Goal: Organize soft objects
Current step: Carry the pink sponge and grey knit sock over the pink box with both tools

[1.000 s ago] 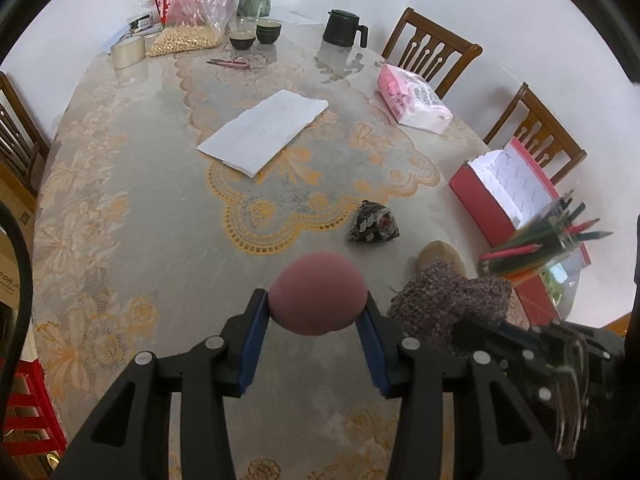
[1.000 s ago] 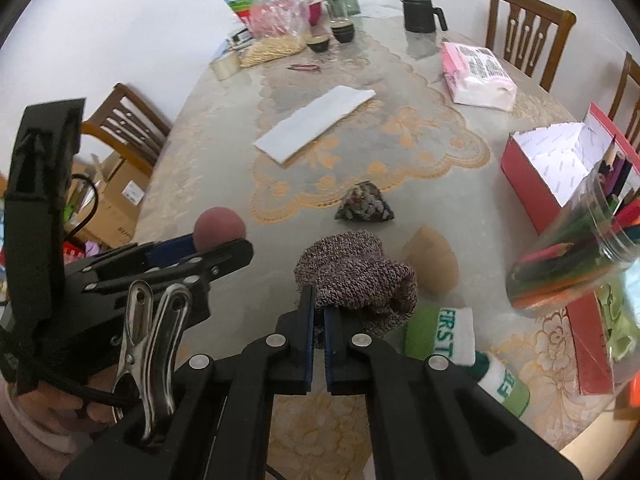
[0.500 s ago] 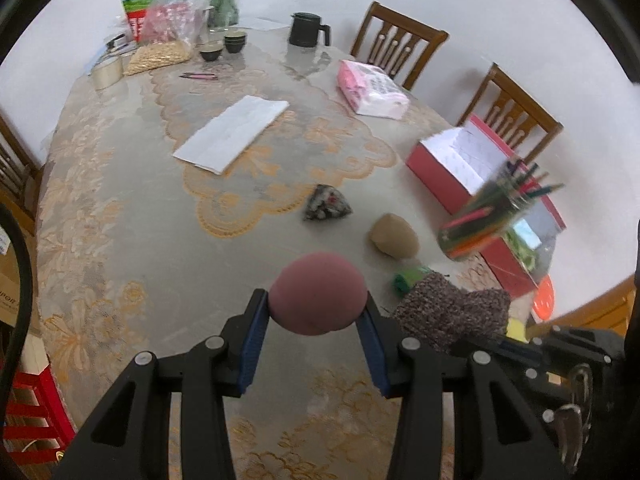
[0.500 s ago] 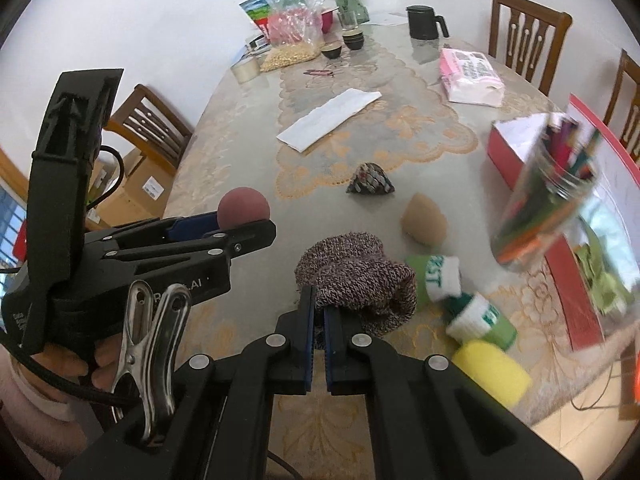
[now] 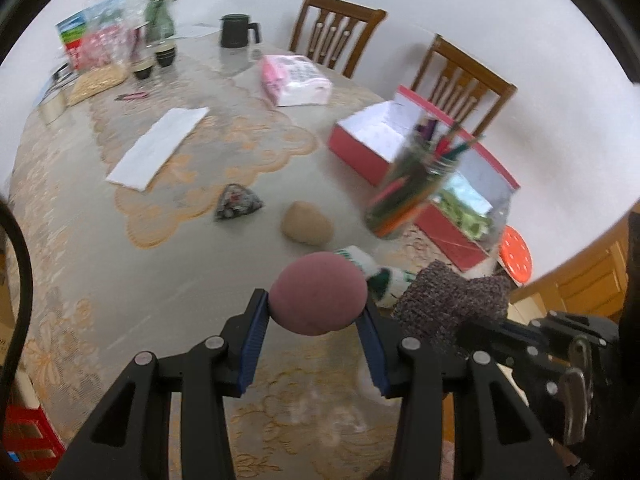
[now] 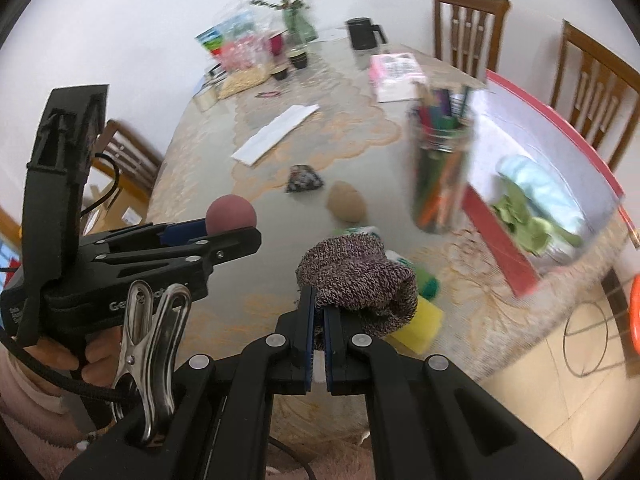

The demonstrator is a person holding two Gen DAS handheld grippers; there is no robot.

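My left gripper (image 5: 316, 312) is shut on a dusty-pink foam ball (image 5: 318, 294) and holds it above the table; the ball also shows in the right wrist view (image 6: 231, 214). My right gripper (image 6: 319, 300) is shut on a grey-purple knitted sock (image 6: 356, 276), also held up; it appears to the ball's right in the left wrist view (image 5: 450, 300). On the table lie a tan soft lump (image 5: 306, 224), a dark patterned triangular pouch (image 5: 236, 202), green-and-white rolled socks (image 5: 374, 270) and a yellow sponge (image 6: 420, 326).
An open red box (image 5: 424, 172) with green and pale-blue cloth (image 6: 532, 208) inside stands at the right table edge. A jar of coloured pencils (image 6: 440, 168) stands before it. A white paper (image 5: 158, 146), pink tissue pack (image 5: 294, 80), black jug (image 5: 236, 30), and chairs lie beyond.
Both grippers have pulled back and swung right with their loads; the red box, pencil jar, rolled socks and yellow sponge have come further into view. Grips unchanged.
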